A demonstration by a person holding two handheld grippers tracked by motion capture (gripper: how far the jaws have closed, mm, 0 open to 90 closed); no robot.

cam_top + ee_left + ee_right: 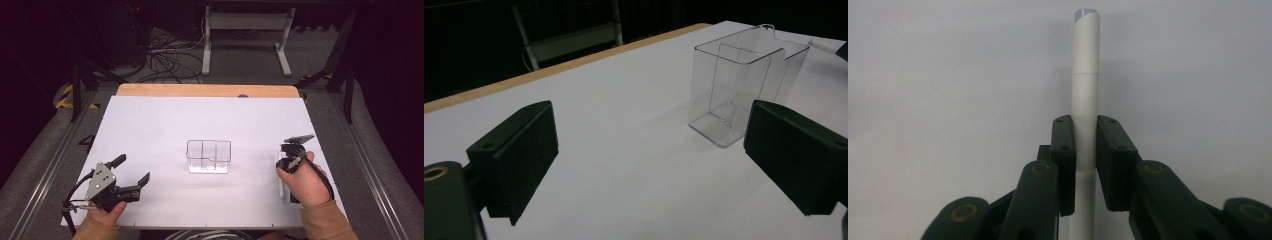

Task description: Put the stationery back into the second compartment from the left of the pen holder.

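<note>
A white pen lies on the white table sheet, and my right gripper is shut on its barrel, a pad pressed to each side. In the high view that gripper points down at the table's right side, with the pen running toward the near edge beside the hand. A clear plastic box with compartments stands at the middle of the table, nothing inside it. My left gripper rests at the near left, open. In its own view the gripper holds nothing, and the clear box stands ahead to the right.
The white sheet covers the table, with a wooden strip at the far edge. Beyond it on the floor lie cables and a white desk frame. Metal rails run along both sides.
</note>
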